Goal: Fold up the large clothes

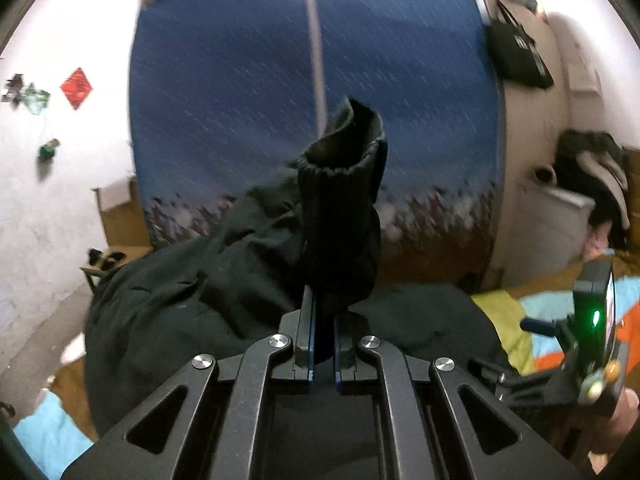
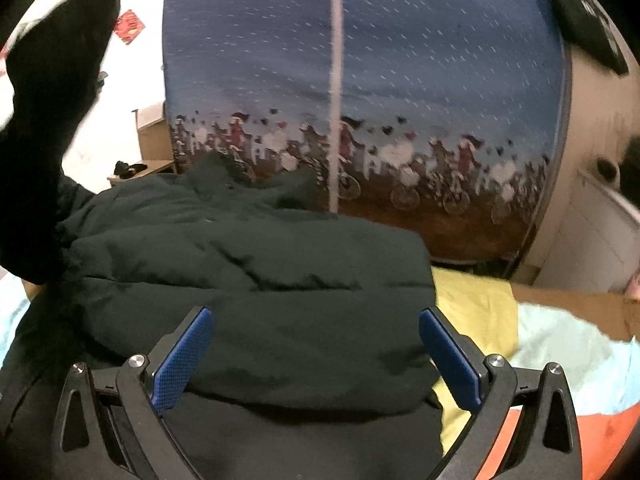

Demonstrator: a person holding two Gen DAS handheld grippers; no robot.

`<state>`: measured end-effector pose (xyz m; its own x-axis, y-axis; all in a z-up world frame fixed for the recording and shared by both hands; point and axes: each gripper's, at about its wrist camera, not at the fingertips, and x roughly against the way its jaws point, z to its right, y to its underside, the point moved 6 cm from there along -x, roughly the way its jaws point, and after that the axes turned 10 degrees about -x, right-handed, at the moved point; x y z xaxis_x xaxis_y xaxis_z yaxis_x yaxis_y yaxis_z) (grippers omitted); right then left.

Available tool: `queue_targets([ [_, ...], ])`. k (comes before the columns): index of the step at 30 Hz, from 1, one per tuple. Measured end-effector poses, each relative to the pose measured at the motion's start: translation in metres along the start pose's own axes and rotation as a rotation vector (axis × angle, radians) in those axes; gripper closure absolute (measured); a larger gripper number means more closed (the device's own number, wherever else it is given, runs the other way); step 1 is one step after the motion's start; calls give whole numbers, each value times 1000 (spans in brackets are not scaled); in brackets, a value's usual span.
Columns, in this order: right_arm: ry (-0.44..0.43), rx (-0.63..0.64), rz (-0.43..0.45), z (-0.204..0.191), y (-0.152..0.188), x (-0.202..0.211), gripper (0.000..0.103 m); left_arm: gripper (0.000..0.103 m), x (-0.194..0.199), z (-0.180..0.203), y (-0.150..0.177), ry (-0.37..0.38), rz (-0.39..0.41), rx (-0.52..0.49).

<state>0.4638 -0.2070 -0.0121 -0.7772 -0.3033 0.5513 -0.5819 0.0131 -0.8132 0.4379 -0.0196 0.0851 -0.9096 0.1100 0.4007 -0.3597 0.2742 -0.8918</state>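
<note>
Left gripper (image 1: 324,312) jaws clamp the jacket (image 2: 248,264) sleeve (image 1: 340,216) upright; right gripper (image 2: 316,356) jaws gape empty above the jacket.

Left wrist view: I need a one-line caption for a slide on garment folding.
Left claw shut on the ribbed sleeve cuff of a dark padded jacket, lifting the sleeve above the bed's colourful cover.

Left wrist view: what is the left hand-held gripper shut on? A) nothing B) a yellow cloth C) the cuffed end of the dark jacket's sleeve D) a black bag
C: the left hand-held gripper is clamped on the sleeve of the dark jacket, with the gathered cuff standing above its closed blue pads.
</note>
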Motion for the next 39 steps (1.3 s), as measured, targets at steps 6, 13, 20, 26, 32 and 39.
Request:
queue_targets([
  [6,-146,-189,-98,39,9,-10,0,99,-37,59,18,105,-92,-70],
  [13,-400,-484,-206,62,14,-17,0,99,-61,88,64,168,-206,-76],
  [20,-491,-573,-257,68,11,-21,0,98,-69,87,95,264,-307,34],
  [26,-539,-654,-320,60,20,-35,0,97,-64,86,103,342,-368,61],
  [32,-558,-730,-326,56,23,-43,0,96,-59,87,115,369,-397,53],
  [39,-547,-728,-339,46,25,-49,0,96,-52,88,126,379,-408,30],
])
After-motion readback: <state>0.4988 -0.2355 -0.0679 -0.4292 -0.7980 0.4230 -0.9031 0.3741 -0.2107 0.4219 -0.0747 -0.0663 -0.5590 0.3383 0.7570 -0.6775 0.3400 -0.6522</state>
